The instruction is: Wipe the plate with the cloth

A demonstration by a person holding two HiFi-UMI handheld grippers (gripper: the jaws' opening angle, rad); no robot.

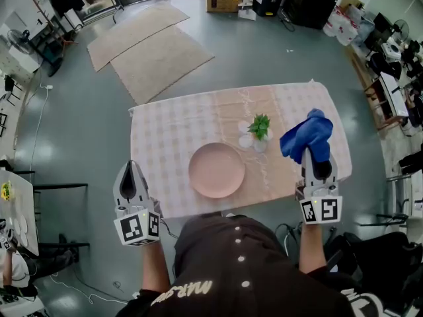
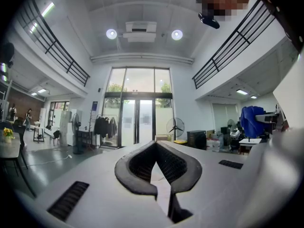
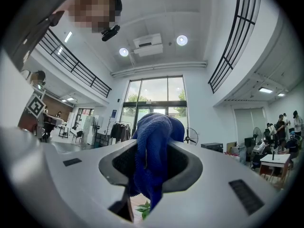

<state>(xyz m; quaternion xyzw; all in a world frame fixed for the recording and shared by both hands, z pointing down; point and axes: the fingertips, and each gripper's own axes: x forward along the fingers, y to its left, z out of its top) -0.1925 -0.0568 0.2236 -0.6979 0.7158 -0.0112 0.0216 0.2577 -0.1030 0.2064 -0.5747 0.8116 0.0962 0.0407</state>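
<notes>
Two claws | left claw (image 1: 132, 167) pressed together, empty | right claw (image 1: 315, 162) pinching blue cloth (image 1: 308, 135) aloft

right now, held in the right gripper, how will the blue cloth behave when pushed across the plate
Probably floppy: the blue cloth droops in folds from the right gripper, holding no shape. Its thick, nubby weave likely drags rather than slips on the plate. Bunched like this, it may press unevenly.
</notes>
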